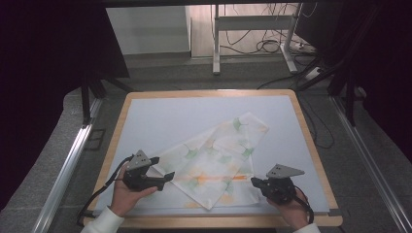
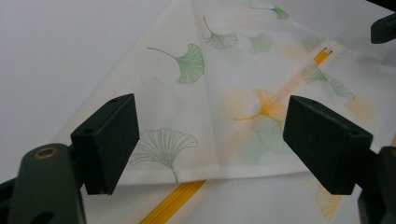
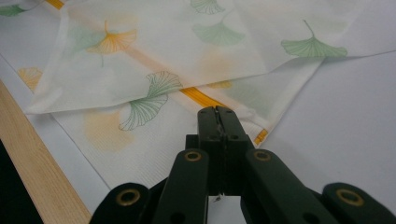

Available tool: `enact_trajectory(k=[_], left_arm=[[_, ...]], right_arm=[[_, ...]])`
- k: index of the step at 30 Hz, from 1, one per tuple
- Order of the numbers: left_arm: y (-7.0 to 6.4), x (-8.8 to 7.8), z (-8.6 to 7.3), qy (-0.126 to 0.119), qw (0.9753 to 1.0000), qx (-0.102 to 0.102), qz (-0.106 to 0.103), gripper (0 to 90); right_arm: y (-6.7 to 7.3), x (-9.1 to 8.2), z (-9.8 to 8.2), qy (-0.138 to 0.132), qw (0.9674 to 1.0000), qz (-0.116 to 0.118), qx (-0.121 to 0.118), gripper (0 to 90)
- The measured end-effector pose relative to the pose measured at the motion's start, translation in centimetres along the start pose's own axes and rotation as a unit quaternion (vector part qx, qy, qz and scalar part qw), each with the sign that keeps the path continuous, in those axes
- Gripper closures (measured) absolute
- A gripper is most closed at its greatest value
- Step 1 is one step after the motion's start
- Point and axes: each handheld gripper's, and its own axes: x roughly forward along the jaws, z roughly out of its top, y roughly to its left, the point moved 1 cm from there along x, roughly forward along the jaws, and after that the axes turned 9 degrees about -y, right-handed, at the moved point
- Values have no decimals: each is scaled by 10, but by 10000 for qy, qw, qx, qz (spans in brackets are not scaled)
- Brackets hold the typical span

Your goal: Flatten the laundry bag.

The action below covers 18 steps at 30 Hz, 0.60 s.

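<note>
Your right tool (image 3: 217,116) was clamped shut at the cloth's (image 1: 214,160) corner, left tool (image 2: 210,140) gaping empty over its fold; tugging one-handed risked dragging the cloth askew across the worktop (image 1: 160,116).

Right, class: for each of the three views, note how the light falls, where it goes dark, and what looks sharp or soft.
High view: even light on the table, surroundings fall into black at both sides. Left gripper view: the cloth is sharp, the near jaws slightly soft, white surface bright with little shadow. Right gripper view: the right gripper is in focus, the cloth's far part softer, with a thin shadow under its folded edge.
</note>
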Motion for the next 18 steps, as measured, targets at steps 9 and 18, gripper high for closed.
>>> enact_trajectory(k=[9,18], left_arm=[[-8,3,2,17,9999,99,-91,187],[-16,5,4,12,9997,146,-197,193]], right_arm=[[6,11,-3,197,9997,153,-26,891],[12,21,-3,416,9989,201,-79,892]])
